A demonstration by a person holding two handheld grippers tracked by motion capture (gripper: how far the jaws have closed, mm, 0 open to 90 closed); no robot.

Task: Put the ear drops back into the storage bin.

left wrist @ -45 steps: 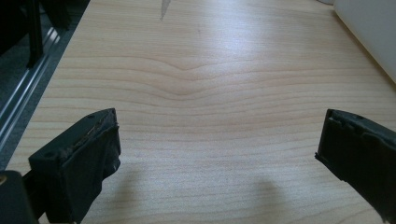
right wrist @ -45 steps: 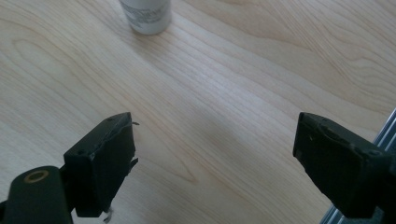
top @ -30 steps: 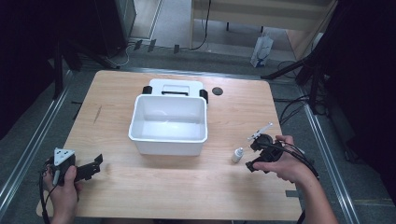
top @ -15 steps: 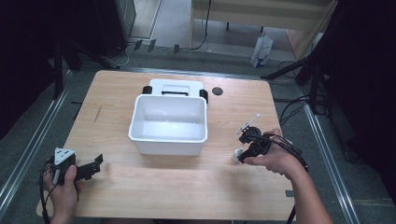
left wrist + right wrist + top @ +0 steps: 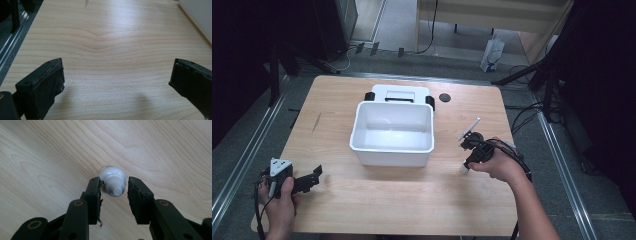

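at the near edge of the wooden table (image 5: 377,200), the left gripper (image 5: 312,179) is held low in the person's left hand (image 5: 277,200), off to the near-left corner. its jaws are spread wide with nothing between them, as the left gripper view shows bare wood grain in the gap. it appears to be parked there, out of the way of the work on the other side.

farther in and to the right, the right gripper (image 5: 113,195) is lowered over a small white bottle (image 5: 113,181), which stands on the table to the right of the white tub (image 5: 393,134), apart from it. in the right gripper view the jaws are seen on either side of the bottle's cap end; the left one looks to be touching the ribbed collar, while a sliver of gap remains at the right one, so the jaws are judged to be closing around the bottle rather than clenched on it. the approach from above is probably chosen because the bottle is upright and narrow at the top.

the bottle's long axis runs vertically, its cap pointing up toward the gripper camera and its base on the wood.

beyond the tub, a white lid with black clips (image 5: 399,95) lies flat, and a small dark disc (image 5: 444,97) rests near it, toward the far edge.
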